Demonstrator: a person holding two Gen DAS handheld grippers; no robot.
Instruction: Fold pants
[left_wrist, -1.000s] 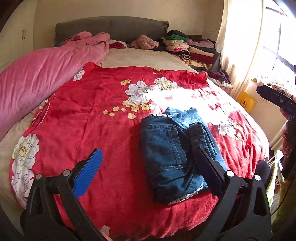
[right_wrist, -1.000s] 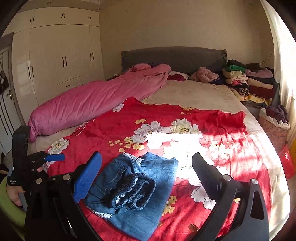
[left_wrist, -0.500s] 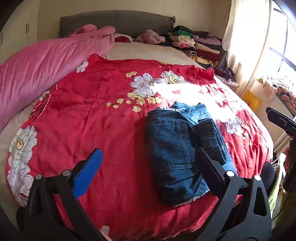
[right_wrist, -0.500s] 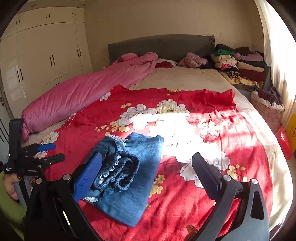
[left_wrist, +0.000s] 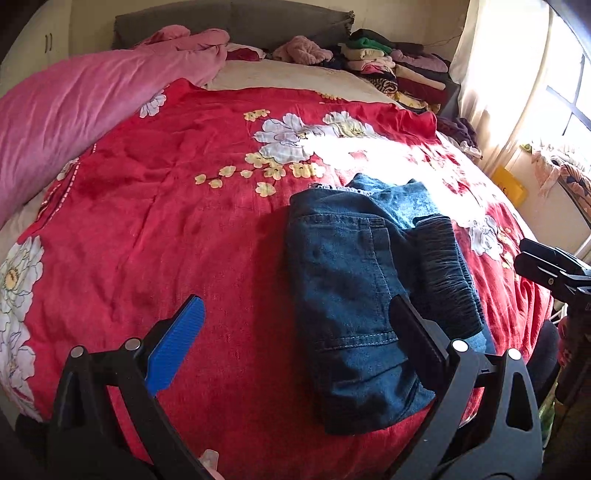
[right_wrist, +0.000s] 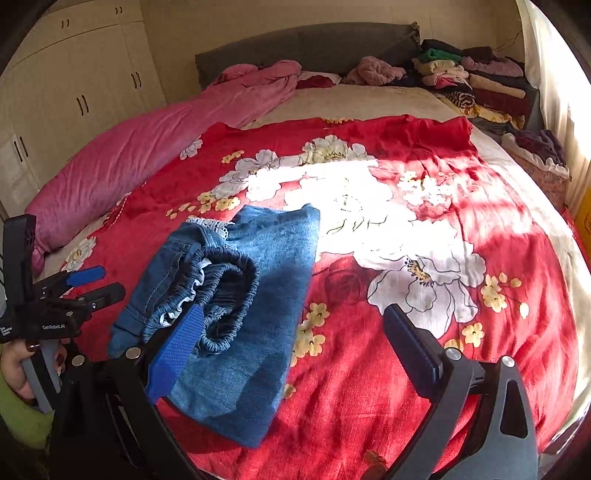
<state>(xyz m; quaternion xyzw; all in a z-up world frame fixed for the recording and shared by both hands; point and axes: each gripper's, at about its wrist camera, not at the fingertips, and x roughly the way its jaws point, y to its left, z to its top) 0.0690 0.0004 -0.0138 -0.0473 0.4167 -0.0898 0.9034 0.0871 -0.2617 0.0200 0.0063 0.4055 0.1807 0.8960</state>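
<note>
Folded blue denim pants (left_wrist: 354, 288) lie near the front edge of the red flowered bedspread (left_wrist: 184, 206), elastic waistband bunched on top. They also show in the right wrist view (right_wrist: 236, 295). My left gripper (left_wrist: 295, 332) is open and empty, hovering above the bed, its right finger over the pants' front part. My right gripper (right_wrist: 291, 336) is open and empty, its left blue pad over the waistband. The left gripper appears at the left edge of the right wrist view (right_wrist: 88, 284), the right gripper at the right edge of the left wrist view (left_wrist: 546, 266).
A long pink duvet (left_wrist: 85, 107) lies along the bed's left side. Stacks of folded clothes (left_wrist: 399, 70) sit at the headboard's right. A curtain and window (left_wrist: 517, 74) are on the right, wardrobes (right_wrist: 74, 92) on the left.
Both grippers have moved closer over the bed, so the pants look larger and nearer. The pants have not moved. Both grippers stayed open.
</note>
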